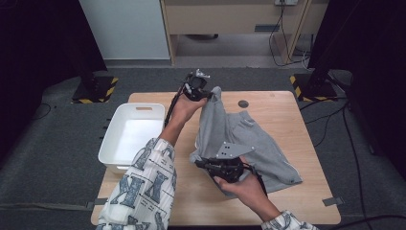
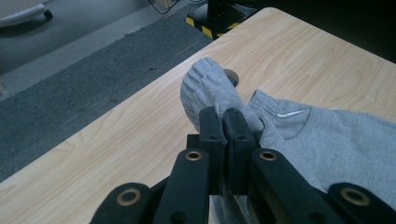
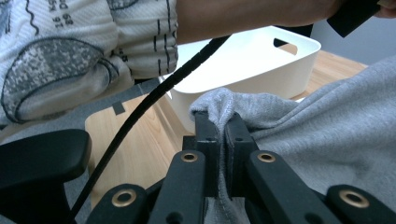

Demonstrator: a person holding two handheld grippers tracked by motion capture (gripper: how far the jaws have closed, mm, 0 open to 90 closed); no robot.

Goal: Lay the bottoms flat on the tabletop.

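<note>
The grey garment (image 1: 249,139) lies mostly on the wooden surface (image 1: 297,115), one edge lifted at the far side; it is soft, light knit fleece that will sag and drape, not slippery, so hems and corners give the surest hold. The left tool (image 2: 222,119) is clamped on a bunched corner; the right tool (image 3: 219,122) is clamped on a folded edge; a white plastic bin (image 1: 131,132), smooth and rigid, sits just beside the surface.
</note>
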